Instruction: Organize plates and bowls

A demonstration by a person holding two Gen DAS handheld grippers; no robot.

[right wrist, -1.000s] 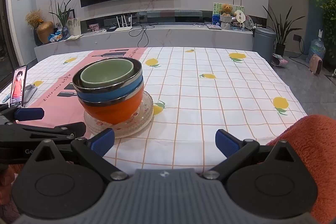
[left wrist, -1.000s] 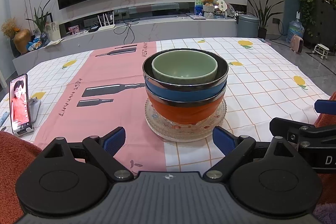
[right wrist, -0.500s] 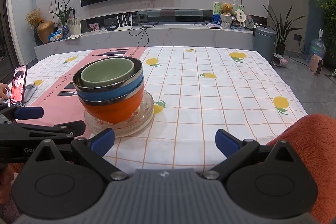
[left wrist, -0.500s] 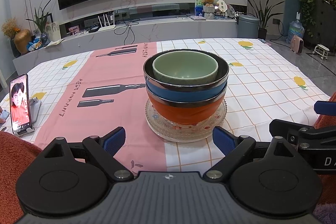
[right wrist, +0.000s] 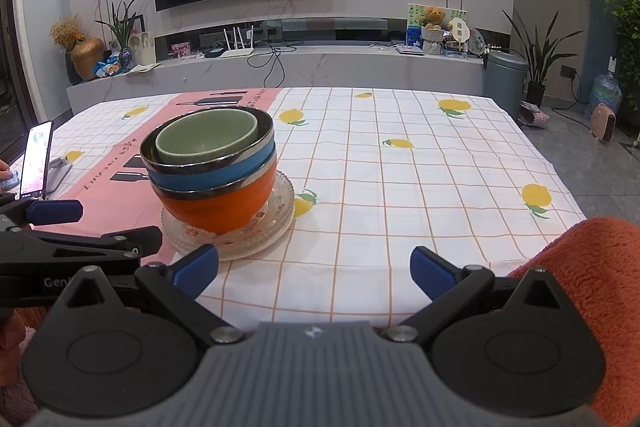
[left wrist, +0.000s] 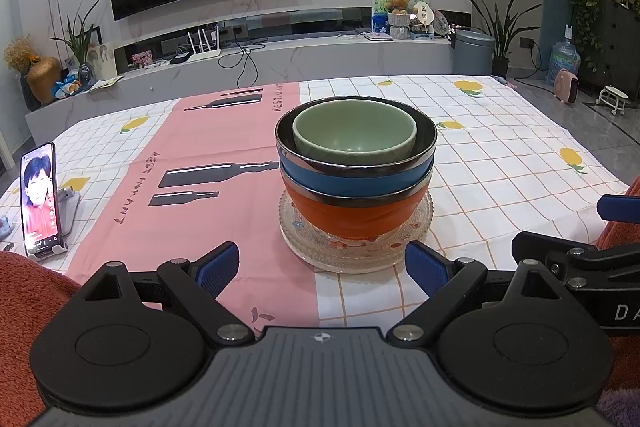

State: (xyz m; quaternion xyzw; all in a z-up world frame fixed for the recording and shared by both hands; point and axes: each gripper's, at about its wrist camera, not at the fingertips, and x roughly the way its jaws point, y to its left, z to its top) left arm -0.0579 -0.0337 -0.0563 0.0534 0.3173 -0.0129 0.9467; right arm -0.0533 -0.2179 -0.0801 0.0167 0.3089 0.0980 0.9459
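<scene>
Both grippers hang back at the near edge: left gripper (left wrist: 320,265) and right gripper (right wrist: 314,269), jaws spread wide, holding nothing. Just ahead on the desk (right wrist: 400,187), glass plates (left wrist: 356,251) carry the orange bowl (left wrist: 356,215), blue bowl (left wrist: 352,177) and green bowl (left wrist: 354,135), nested. Stacking looks finished.
</scene>
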